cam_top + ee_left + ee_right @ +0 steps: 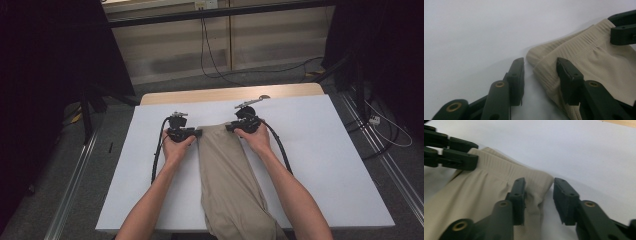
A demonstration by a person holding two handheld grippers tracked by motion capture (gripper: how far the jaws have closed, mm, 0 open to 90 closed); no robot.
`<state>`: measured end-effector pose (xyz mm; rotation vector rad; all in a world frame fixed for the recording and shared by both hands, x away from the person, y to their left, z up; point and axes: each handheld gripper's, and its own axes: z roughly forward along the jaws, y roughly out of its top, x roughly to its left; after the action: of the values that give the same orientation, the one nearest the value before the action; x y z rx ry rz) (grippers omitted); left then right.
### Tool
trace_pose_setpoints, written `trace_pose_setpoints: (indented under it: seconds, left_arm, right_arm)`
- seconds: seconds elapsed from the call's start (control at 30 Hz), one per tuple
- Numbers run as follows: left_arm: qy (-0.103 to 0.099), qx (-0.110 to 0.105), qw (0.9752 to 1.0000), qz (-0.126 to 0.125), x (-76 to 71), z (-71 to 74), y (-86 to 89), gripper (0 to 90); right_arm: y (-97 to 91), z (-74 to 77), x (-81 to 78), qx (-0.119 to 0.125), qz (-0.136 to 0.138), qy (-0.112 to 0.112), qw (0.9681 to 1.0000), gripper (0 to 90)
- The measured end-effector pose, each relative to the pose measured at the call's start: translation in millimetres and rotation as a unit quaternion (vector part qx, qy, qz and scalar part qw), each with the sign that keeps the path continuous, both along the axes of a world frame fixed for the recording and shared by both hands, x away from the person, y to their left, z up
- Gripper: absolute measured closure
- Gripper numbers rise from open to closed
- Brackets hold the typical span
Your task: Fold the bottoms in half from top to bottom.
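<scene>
Folded beige trousers [227, 175] lie lengthwise on the white table top [325, 150], waistband at the far end and legs hanging over the near edge. My left gripper [199, 133] is at the waistband's left corner, my right gripper [229, 127] at its right corner. In the left gripper view the jaws [540, 67] stand apart around the ribbed waistband corner [541, 56], one jaw on the table and one over the cloth, without pressing it. The right gripper's jaws [539, 187] likewise straddle their corner [541, 178] with a gap. Each view shows the other gripper across the waistband.
A wooden strip [225, 93] of table shows past the white sheet's far edge. Black cables [280, 145] trail from both grippers back along the forearms. Metal rails [75, 175] run along the floor on both sides, with loose cables [215, 65] beyond the table.
</scene>
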<state>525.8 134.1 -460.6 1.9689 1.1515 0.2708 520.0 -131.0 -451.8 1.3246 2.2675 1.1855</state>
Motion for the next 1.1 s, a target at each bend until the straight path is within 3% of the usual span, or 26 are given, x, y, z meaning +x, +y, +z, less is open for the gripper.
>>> trace_pose_setpoints:
  seconds: [0.1, 0.2, 0.27, 0.37, 0.43, 0.53, 0.63, 0.67, 0.7, 0.73, 0.77, 0.83, 0.93, 1.1]
  left_arm:
    - [0.004, -0.002, 1.0000, -0.002, -0.2, 0.7, 1.1, 58.6]
    - [0.008, -0.006, 0.9999, 0.000, -0.3, 1.9, 4.7, 57.1]
    - [0.000, -0.020, 0.9998, -0.005, -0.6, 4.9, 7.7, 52.9]
    - [-0.007, -0.031, 0.9995, 0.000, -2.2, 10.5, 12.3, 51.7]
    - [0.001, -0.039, 0.9992, -0.006, -2.1, 10.2, 13.8, 52.3]
    - [0.021, -0.037, 0.9990, -0.009, -0.2, 1.6, 11.8, 49.8]
    - [0.017, -0.045, 0.9988, 0.003, -1.1, -2.6, 10.1, 46.8]
    - [0.014, -0.037, 0.9992, 0.001, -1.2, -2.4, 8.0, 46.6]
    - [0.009, -0.030, 0.9995, -0.002, -1.5, -2.3, 5.7, 48.3]
    - [0.019, -0.045, 0.9987, -0.016, -1.0, -3.2, 4.1, 53.0]
    - [0.025, -0.055, 0.9979, -0.022, -1.0, -5.1, 1.6, 67.1]
    - [0.026, -0.051, 0.9982, -0.017, -1.5, -4.6, -1.0, 67.1]
    - [0.043, -0.083, 0.9953, -0.025, 1.9, -4.6, -1.1, 79.2]
    - [0.012, -0.099, 0.9948, -0.023, 10.0, 13.0, -6.8, 82.6]
  right_arm:
    - [4.7, -6.6, 5.8, -0.018, 0.003, 0.020, 0.9996, 58.5]
    - [4.7, -7.8, 6.2, -0.008, -0.002, 0.018, 0.9998, 57.1]
    - [6.6, -7.5, 5.4, -0.011, 0.003, 0.019, 0.9998, 56.8]
    - [7.1, -7.3, 4.9, -0.013, 0.012, 0.020, 0.9996, 68.6]
    - [5.9, -7.4, 4.6, -0.011, 0.014, 0.024, 0.9995, 75.4]
    - [4.4, -7.4, 4.8, -0.008, 0.013, 0.030, 0.9994, 80.7]
    - [3.4, -7.2, 4.3, -0.006, 0.013, 0.032, 0.9994, 82.7]
    - [3.1, -7.2, 4.1, -0.006, 0.013, 0.032, 0.9994, 82.9]
    - [2.2, -7.0, 3.9, -0.005, 0.014, 0.034, 0.9993, 83.1]
    - [1.7, -6.7, 3.8, -0.004, 0.015, 0.034, 0.9993, 83.2]
    - [1.3, -6.0, 3.6, -0.004, 0.014, 0.031, 0.9994, 83.3]
    - [-0.2, -4.0, 2.6, -0.002, 0.012, 0.029, 0.9995, 83.5]
    - [-4.6, 0.7, 1.2, 0.002, 0.013, 0.024, 0.9996, 83.6]
    - [-12.2, 17.8, -0.1, 0.022, 0.004, -0.001, 0.9998, 83.8]
